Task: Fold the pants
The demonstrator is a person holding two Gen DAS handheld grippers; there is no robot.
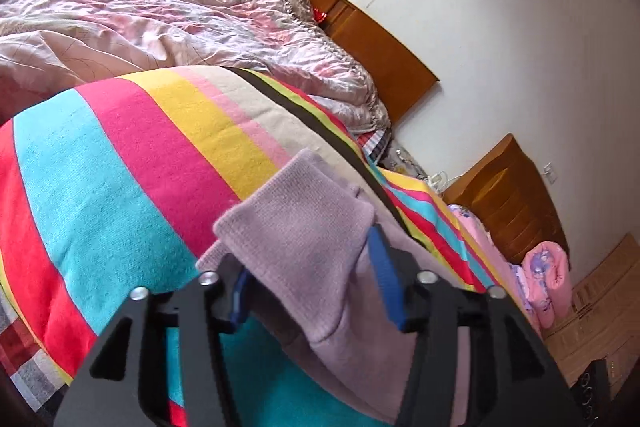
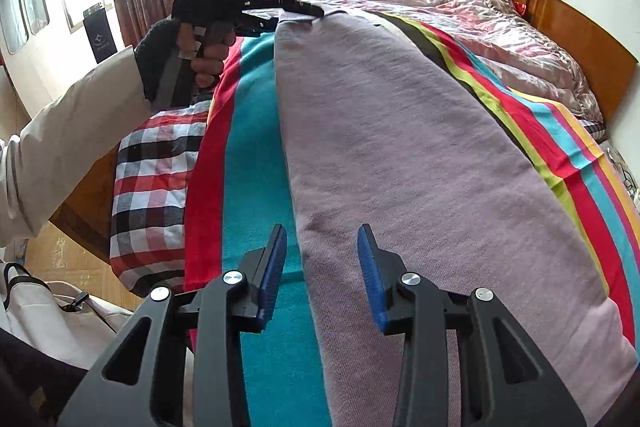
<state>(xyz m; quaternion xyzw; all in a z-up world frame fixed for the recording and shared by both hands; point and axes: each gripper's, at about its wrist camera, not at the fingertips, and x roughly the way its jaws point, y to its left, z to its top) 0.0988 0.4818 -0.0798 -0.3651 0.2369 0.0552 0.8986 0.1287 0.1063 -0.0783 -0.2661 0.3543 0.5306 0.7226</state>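
Lying lengthwise on the striped bed [image 2: 256,155], the pants [image 2: 400,147] are running from the right tongs [image 2: 322,239], hovering apart over the near end, to the left tongs [image 1: 308,267], also apart, straddling the far hem.

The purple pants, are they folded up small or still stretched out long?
Stretched out long. The purple pants lie lengthwise along the striped blanket, not folded short; the left tongs are at their far end.

Lilac pants [image 2: 420,167] on a rainbow-striped blanket [image 1: 120,167]; blue-padded black tongs [image 2: 322,267].
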